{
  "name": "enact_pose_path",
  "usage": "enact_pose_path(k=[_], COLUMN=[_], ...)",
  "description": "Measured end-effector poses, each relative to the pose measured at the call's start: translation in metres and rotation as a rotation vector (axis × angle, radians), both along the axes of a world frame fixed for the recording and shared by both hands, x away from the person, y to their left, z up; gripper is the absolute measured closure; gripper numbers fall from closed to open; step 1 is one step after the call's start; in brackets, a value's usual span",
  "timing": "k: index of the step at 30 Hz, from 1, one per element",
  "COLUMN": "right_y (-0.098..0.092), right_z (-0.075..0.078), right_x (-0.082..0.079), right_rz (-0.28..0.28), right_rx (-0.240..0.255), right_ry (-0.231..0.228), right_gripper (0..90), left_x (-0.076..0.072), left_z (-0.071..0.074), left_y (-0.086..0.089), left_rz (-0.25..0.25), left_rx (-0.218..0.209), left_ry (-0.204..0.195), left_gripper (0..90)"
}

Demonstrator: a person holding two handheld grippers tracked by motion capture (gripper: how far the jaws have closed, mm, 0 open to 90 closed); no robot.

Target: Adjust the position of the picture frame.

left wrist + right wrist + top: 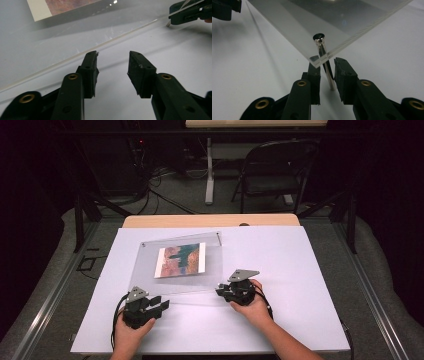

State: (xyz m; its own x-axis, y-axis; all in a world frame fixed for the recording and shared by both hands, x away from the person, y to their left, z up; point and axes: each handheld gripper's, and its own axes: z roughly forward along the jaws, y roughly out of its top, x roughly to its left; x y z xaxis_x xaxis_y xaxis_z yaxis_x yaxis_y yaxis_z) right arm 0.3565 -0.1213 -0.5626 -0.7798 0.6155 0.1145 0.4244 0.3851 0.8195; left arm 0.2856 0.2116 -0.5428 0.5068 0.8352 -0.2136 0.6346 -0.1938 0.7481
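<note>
Lying on the white table (300, 270), a little left of its middle, the clear acrylic photo frame (145, 270) is the thing in work: two transparent sheets with a colourful print (180, 260) between them, and small metal standoff pins at the corners. I judge it stiff and not heavy, but smooth and slippery on its faces, and easy to scratch or chip at a corner, so the best places to hold are the edges or the pins, not the flat faces. Its long axis goes across the table from left to right, a bit turned so the far right corner (219, 236) points away from the person. In the right gripper view the near edge looks lifted above the table on its pin, so the plate seems tilted. The left gripper (159, 304) waits just before the near left edge with its jaws apart and nothing between them; in the left gripper view the plate edge (75, 56) runs in front of the tips. The right gripper (326, 65) is at the near right corner, jaws narrowly apart around the metal pin (324, 58), which stands between them; the pads do not seem to press it yet.
</note>
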Motion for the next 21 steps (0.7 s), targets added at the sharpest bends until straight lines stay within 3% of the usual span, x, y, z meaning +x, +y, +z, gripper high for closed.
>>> enact_pose_path(k=[12, 21], right_y=[0.006, 0.007], right_z=[-0.002, -0.002], right_x=[0.004, 0.004], right_rz=[0.012, 0.016], right_rx=[0.011, 0.01], right_ry=[-0.021, -0.029], right_gripper=[79.8, 79.7], left_x=[0.013, 0.019], left_z=[-0.005, -0.007], left_y=[0.0, 0.003], left_rz=[0.023, 0.046], left_rx=[0.047, 0.029], left_ry=[0.051, 0.062], left_gripper=[86.4, 89.5])
